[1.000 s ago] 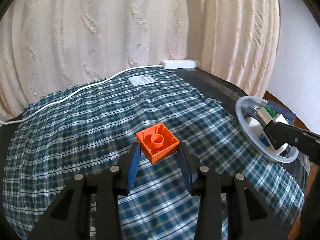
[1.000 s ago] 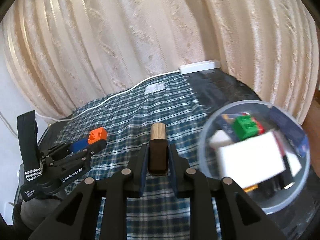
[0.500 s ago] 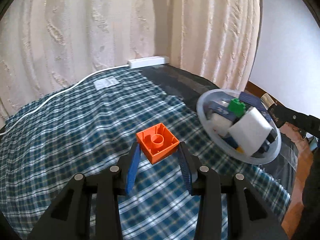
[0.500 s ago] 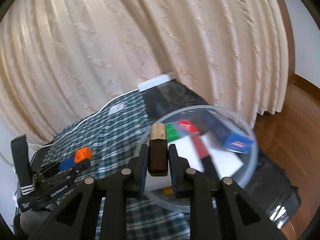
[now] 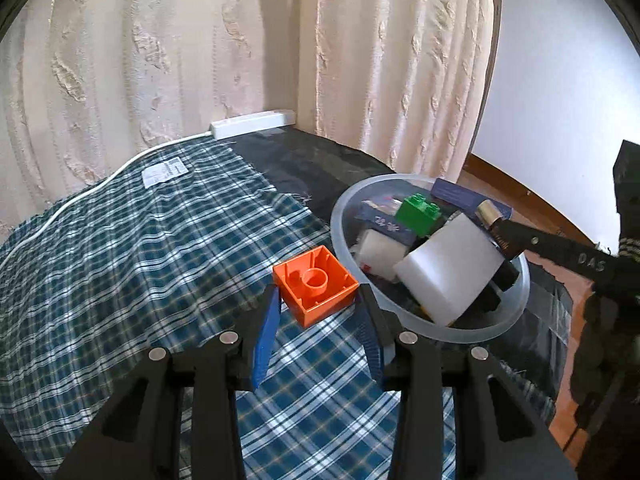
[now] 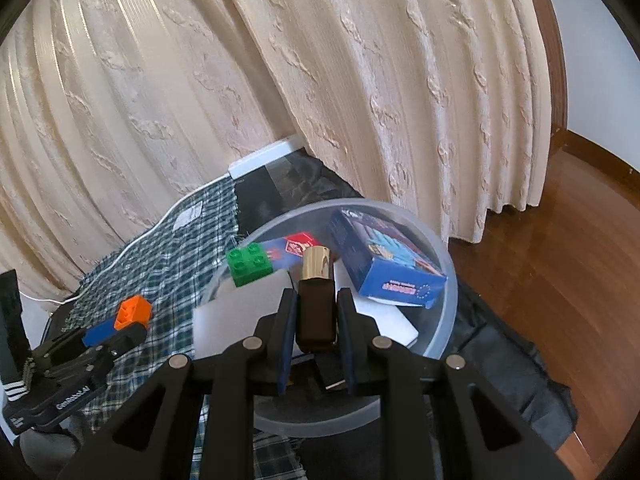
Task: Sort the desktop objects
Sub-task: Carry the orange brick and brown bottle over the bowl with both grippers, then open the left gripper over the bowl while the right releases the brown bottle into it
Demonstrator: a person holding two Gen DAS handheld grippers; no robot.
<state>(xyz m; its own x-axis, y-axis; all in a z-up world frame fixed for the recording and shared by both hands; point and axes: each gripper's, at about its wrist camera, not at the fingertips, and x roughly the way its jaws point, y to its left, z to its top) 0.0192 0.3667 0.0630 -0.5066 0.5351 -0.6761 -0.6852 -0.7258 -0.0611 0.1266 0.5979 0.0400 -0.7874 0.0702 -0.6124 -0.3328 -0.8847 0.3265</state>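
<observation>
The clear round plastic bowl (image 6: 448,264) is crowded, and much of its load is hidden: a dark item under the big white foam block (image 5: 448,276) cannot be identified, and the bowl's near rim is cut off behind the right gripper (image 6: 316,308). Inside the bowl lie a green studded toy brick (image 6: 250,264), a blue printed cardboard box (image 6: 392,264), a flat red-and-blue packet (image 6: 294,246) and a smaller white block (image 5: 378,250). The bowl sits on black sheeting just beyond the edge of the blue-and-white checked cloth (image 5: 140,256); a white power strip (image 5: 252,124) lies further behind it, against the cream curtain (image 6: 360,80).

The right gripper's fingers pinch a dark brown rectangular bottle with a gold cap (image 6: 316,280), held above the bowl's contents with the cap pointing forward. The left gripper (image 5: 316,300) clamps an orange square toy brick (image 5: 316,286), hollow underside up, in the air just beside the bowl's left rim, over the cloth.
</observation>
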